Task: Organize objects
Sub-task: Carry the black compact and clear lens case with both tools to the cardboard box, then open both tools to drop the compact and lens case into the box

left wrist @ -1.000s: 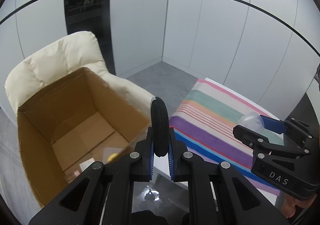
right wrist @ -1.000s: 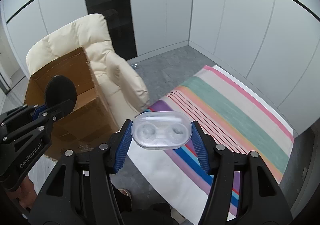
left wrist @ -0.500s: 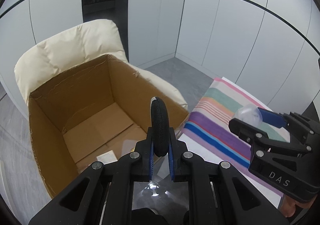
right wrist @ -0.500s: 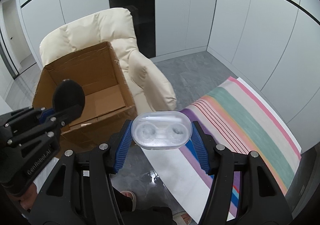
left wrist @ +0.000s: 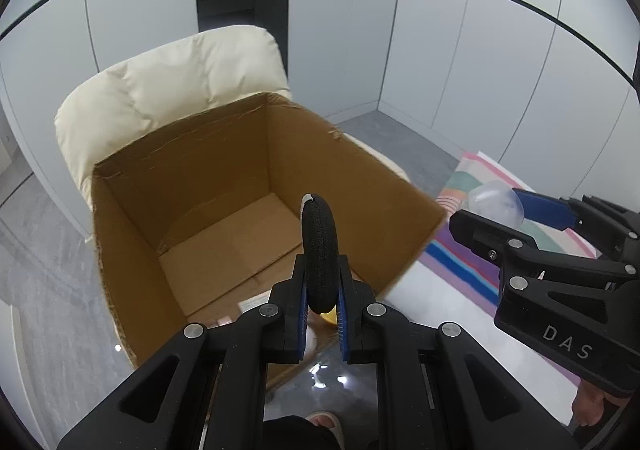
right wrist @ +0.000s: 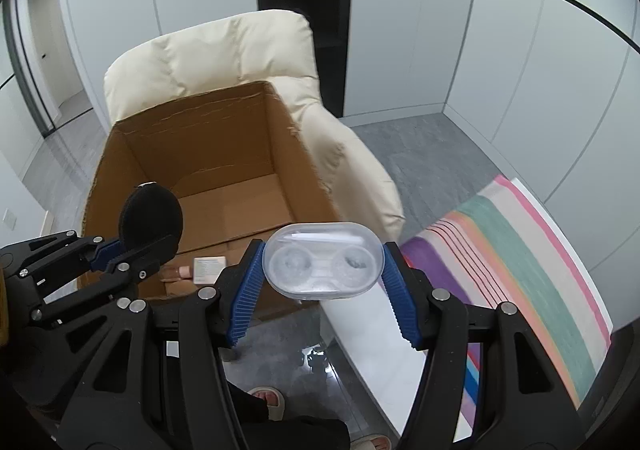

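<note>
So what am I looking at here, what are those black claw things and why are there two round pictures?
No robot here: a person carries two hand-held grabbers, each with a wide-angle camera looking along its fingers, hence two round pictures. The left gripper is shut on a thin black foam disc. The right gripper clamps a clear oval case. Ahead is an open cardboard box against a cream armchair, a few small items on its floor. A striped cloth lies to the right.

Black round puff (left wrist: 319, 255) stands on edge; clear oval case (right wrist: 323, 259) lies flat — both held above the open cardboard box (left wrist: 224, 186).
</note>
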Demonstrator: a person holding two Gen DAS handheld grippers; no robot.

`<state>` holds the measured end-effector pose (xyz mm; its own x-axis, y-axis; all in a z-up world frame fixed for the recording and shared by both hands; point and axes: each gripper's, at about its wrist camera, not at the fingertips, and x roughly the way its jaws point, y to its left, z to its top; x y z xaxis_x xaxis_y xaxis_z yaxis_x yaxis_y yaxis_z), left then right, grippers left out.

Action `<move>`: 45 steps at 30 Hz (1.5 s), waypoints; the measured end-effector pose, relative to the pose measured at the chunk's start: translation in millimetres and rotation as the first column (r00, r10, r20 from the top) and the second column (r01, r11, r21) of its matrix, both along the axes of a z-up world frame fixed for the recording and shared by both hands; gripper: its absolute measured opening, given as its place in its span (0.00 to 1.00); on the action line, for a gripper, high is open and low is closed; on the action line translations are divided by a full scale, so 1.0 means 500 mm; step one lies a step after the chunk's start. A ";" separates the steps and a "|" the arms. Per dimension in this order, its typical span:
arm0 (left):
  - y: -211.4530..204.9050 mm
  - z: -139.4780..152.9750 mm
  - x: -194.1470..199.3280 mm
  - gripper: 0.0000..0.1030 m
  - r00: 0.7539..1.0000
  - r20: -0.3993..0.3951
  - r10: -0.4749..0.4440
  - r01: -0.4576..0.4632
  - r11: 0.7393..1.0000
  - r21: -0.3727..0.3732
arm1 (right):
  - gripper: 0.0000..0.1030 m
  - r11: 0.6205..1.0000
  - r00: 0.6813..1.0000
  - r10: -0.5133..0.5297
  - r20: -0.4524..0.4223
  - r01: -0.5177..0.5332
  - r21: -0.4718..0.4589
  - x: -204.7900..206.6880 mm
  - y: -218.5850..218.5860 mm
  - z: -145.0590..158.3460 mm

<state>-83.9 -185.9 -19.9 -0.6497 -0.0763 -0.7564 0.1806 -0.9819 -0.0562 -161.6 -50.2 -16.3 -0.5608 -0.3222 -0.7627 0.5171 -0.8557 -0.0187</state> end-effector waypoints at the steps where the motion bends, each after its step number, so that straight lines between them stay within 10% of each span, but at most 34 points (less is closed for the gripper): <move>1: -0.007 -0.004 0.001 0.12 1.000 0.003 0.006 -0.006 1.000 0.003 | 0.59 1.000 1.000 0.010 -0.004 -0.010 0.004 0.002 -0.012 -0.001; 21: -0.104 -0.034 0.019 0.14 0.997 0.040 0.060 -0.059 0.998 -0.018 | 0.59 0.994 0.994 0.109 0.019 -0.109 0.018 0.014 -0.135 -0.030; 34: -0.119 -0.011 0.052 0.90 0.993 0.001 0.118 -0.117 0.985 -0.129 | 0.70 0.989 0.990 0.141 0.015 -0.142 0.036 0.017 -0.183 -0.056; 45: -0.125 -0.003 0.048 1.00 0.987 -0.030 0.157 -0.160 0.976 -0.149 | 0.90 0.996 0.996 0.084 0.019 -0.084 -0.002 -0.006 -0.146 -0.046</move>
